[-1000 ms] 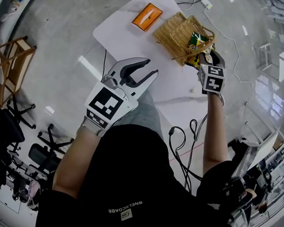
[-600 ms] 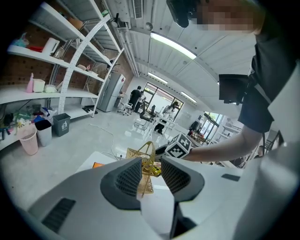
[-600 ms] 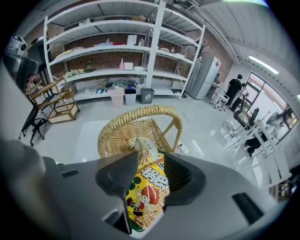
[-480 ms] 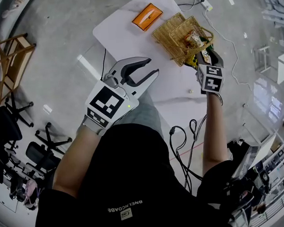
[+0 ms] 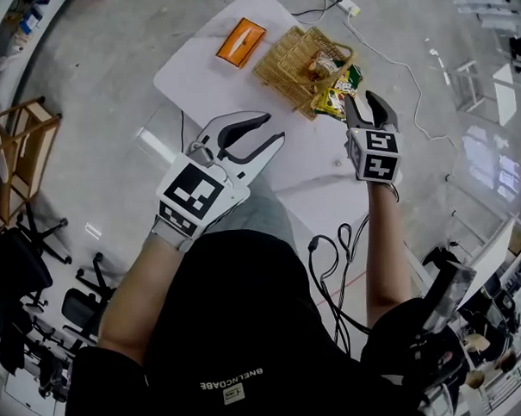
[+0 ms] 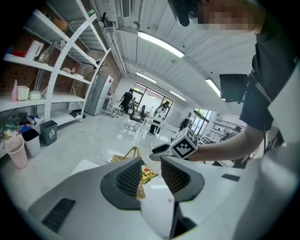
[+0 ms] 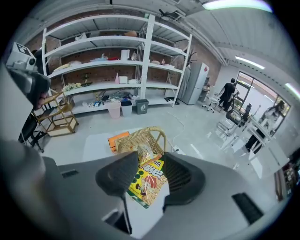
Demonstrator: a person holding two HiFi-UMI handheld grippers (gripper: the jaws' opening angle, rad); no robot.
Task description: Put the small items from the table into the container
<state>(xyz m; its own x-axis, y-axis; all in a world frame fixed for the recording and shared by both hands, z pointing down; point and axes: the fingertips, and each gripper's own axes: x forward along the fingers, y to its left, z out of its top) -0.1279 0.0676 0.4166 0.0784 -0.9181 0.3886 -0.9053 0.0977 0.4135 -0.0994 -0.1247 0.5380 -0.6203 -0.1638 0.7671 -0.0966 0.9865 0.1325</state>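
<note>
Left gripper [image 5: 273,129] and right gripper [image 5: 368,103] both gape; the yellow-green snack packet [image 5: 335,96], four o'clock of the woven basket [image 5: 280,68], looks light, crinkly, slippery, so pinch its edge.

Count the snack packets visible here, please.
3. An orange packet lies at the far corner of the table, a second packet sits inside the wicker basket, and a yellow packet lies beside it. The basket may hide more.
</note>
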